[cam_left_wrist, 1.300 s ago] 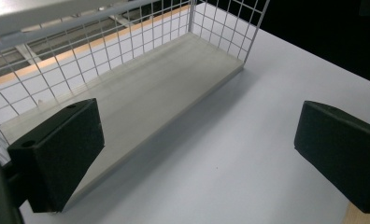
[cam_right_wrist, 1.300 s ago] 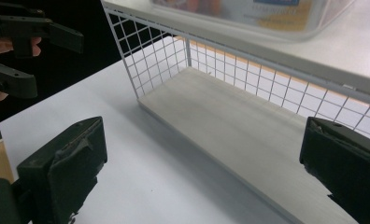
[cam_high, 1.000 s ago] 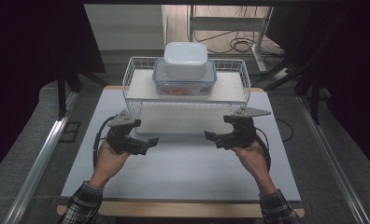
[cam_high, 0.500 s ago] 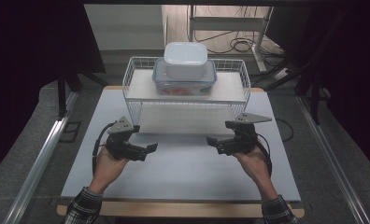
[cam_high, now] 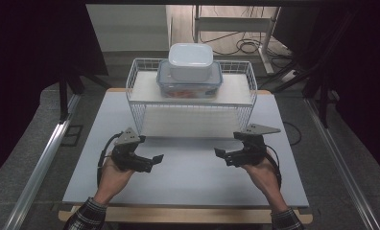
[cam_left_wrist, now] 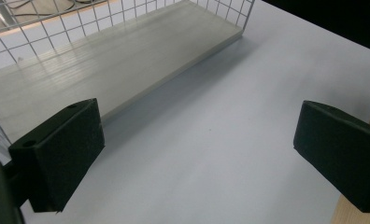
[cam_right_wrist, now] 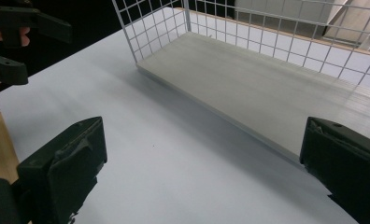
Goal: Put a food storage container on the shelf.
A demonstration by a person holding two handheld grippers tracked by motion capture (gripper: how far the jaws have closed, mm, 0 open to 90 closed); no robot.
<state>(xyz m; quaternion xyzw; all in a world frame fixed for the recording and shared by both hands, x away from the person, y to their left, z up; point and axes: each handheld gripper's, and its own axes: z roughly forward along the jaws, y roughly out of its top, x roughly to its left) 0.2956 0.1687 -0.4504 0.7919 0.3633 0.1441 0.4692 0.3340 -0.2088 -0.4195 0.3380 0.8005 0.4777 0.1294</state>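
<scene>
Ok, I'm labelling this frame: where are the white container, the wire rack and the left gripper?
white container (cam_high: 190, 60), high view, lid top.
wire rack (cam_high: 192, 120), high view, front mesh.
left gripper (cam_high: 155, 162), high view, between fingertips.

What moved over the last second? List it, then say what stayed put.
Both hands drew back from the wire rack toward the table's near edge: the left claw and the right claw, each open and empty. Nothing was gripped or released. The white container stayed stacked on the clear lidded box atop the rack.
</scene>
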